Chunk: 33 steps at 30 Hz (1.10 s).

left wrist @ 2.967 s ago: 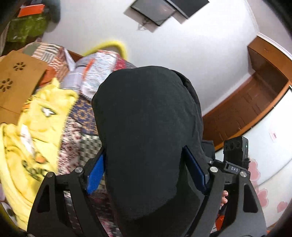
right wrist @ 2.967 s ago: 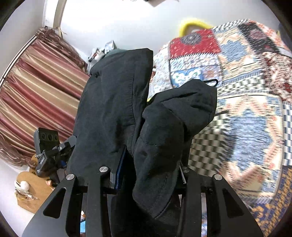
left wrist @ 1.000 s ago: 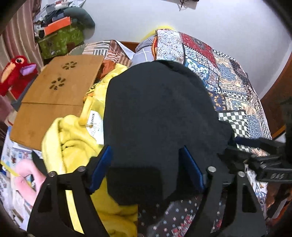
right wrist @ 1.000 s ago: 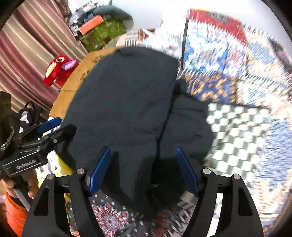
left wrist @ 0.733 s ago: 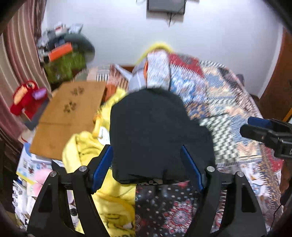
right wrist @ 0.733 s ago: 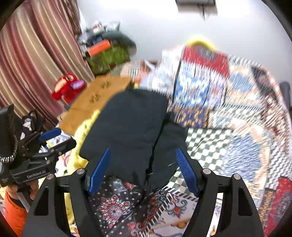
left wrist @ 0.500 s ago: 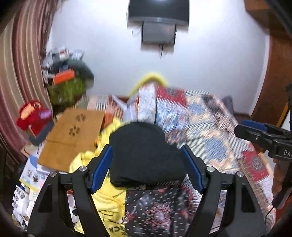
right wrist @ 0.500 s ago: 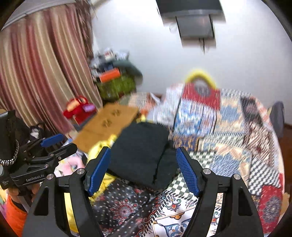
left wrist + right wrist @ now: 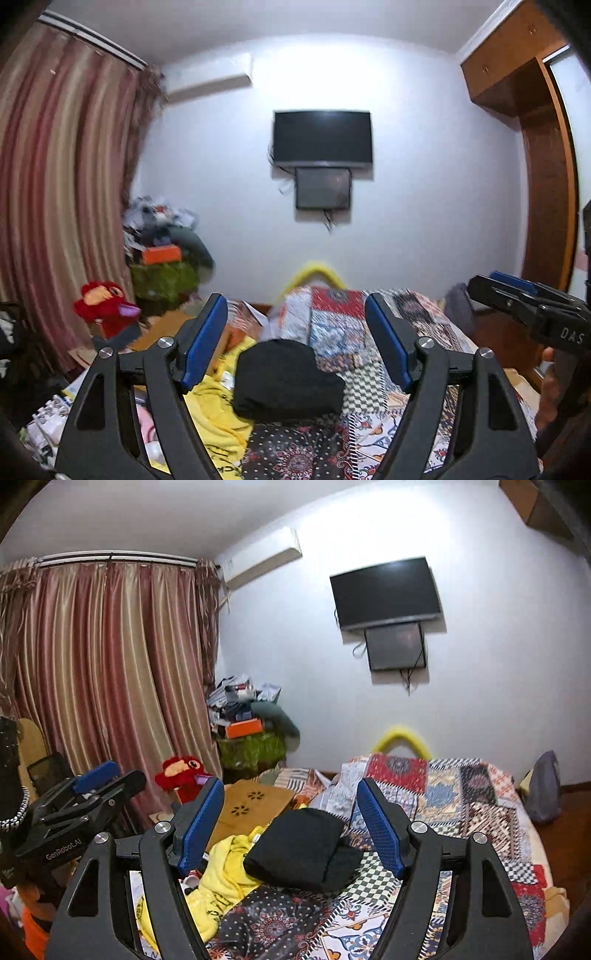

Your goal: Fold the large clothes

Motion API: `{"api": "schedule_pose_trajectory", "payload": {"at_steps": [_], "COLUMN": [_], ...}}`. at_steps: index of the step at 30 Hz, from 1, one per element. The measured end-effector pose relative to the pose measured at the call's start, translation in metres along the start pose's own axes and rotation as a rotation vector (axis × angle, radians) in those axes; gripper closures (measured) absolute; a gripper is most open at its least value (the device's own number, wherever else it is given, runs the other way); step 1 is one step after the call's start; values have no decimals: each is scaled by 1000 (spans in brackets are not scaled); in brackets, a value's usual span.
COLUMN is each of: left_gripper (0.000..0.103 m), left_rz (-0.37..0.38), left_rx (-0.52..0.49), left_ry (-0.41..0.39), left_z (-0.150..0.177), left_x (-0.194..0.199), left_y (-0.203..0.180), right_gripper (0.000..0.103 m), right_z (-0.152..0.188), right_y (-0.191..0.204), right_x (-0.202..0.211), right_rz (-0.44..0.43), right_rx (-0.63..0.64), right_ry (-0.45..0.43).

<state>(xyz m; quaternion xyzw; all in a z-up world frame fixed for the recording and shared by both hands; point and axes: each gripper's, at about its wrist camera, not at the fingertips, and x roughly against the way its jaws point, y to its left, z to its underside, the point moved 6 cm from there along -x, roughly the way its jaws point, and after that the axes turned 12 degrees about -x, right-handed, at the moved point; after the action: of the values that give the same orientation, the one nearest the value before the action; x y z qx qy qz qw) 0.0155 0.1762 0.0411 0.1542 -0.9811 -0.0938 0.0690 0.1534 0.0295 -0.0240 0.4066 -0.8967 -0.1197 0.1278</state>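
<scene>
Writing: "GenRobot.AI" reads in white on your left gripper's black body (image 9: 61,849), seen from the right wrist; "DAS" shows on your right gripper's black body (image 9: 569,334), seen from the left wrist. Black lettering on the crumpled yellow garment (image 9: 221,871) is too creased to read.
Left gripper (image 9: 291,341): blue pads stand wide apart, nothing between them, clear above the bed.
Right gripper (image 9: 290,827): jaws likewise wide and empty.
Task garment: folded black garment (image 9: 286,376) lies on the patchwork patterned bedspread (image 9: 461,805), its edge against the yellow garment.
Only in right view: tan wooden board with flower cut-outs (image 9: 255,803) in full, white air conditioner (image 9: 264,559) clearly, your left gripper's side.
Only in left view: brown wooden wardrobe (image 9: 546,206), your fingers (image 9: 548,384) on the right gripper's handle.
Both views: black wall television (image 9: 322,137), red plush toy (image 9: 181,770).
</scene>
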Motion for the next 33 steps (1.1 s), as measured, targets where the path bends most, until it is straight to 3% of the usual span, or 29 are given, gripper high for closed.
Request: {"api": "schedule_pose_trajectory", "payload": {"at_steps": [4, 9, 12, 17, 33], "left_gripper": [24, 7, 6, 5, 5], "left_rz": [-7, -74, -74, -68, -66], "left_rx": [3, -10, 3, 14, 18], "left_ry": [8, 9, 14, 22, 60], "left_z": [7, 15, 19, 22, 35], "left_x": [19, 33, 37, 39, 22], "left_y": [-8, -10, -9, -5, -7], "right_gripper": [25, 13, 3, 2, 2], "right_z": [7, 12, 13, 15, 22], "right_y": [9, 11, 8, 2, -2], "right_x": [15, 21, 17, 18, 23], "right_rz": [28, 48, 76, 130, 131], "right_rx": [27, 21, 24, 27, 6], "right_ry": [-40, -51, -39, -45, -15]}}
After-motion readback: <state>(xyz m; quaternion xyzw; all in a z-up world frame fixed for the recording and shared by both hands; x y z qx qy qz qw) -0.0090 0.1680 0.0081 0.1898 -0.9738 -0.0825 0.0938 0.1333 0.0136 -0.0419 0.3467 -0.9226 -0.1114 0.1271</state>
